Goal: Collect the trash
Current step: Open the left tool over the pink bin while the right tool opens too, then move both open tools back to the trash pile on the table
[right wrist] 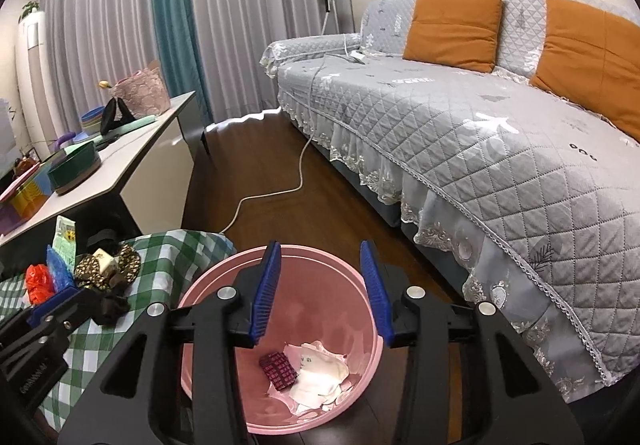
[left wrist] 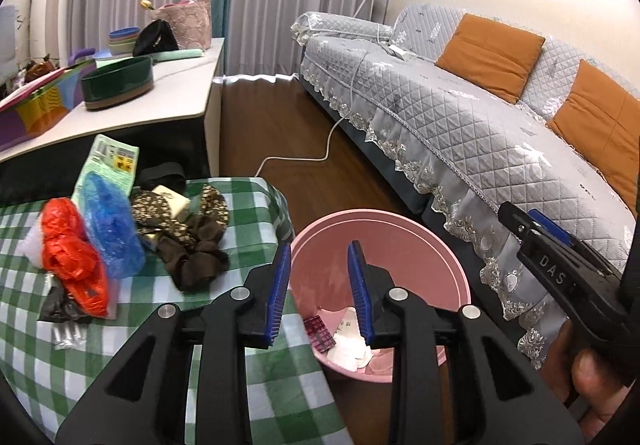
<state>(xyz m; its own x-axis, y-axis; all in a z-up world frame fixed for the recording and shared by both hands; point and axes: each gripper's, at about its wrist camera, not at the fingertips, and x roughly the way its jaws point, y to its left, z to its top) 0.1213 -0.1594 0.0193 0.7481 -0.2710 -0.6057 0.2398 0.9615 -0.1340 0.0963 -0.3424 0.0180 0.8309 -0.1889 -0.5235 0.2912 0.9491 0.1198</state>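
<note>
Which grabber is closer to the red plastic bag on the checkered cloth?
Left. The left gripper hangs at the cloth's edge, just beside the red plastic bag. The right gripper is over the pink bin, farther off.

My left gripper (left wrist: 319, 293) covers the near rim of the bin (left wrist: 400, 229). I can't read the print on the green packet (left wrist: 114, 161). The right gripper (left wrist: 560, 265) is cut off at the frame edge. The sofa (right wrist: 480, 133) runs out of frame.
</note>
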